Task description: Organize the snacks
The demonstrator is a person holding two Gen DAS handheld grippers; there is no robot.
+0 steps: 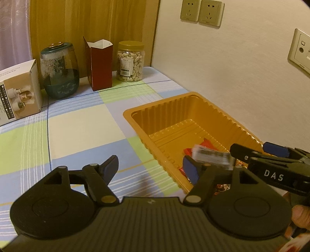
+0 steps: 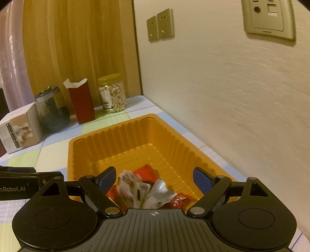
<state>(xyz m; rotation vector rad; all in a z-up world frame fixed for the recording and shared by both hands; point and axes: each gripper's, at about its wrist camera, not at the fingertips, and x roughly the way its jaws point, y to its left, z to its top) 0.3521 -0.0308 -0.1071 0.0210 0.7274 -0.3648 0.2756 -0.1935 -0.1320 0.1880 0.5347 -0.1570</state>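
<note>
An orange ribbed plastic tray (image 1: 155, 104) (image 2: 108, 131) sits on the checked tablecloth against the right wall. Red snack packets (image 2: 145, 171) and a silvery-white one (image 2: 161, 191) lie at its near end. A blurred white packet with a barcode (image 1: 212, 157) (image 2: 129, 186) is above them, loose, touching no pad. My left gripper (image 1: 151, 167) is open over the tray's near left rim, one finger outside the tray. My right gripper (image 2: 154, 178) (image 1: 255, 150) is open above the tray's near end, with the packets below its fingers.
At the back stand a jar of cashews (image 1: 130, 62), an open red carton (image 1: 99, 66), a dark glass jar (image 1: 59, 71) and a white box (image 1: 19, 91). The wall with sockets (image 1: 201, 12) runs close along the tray's right side. A curtain hangs behind.
</note>
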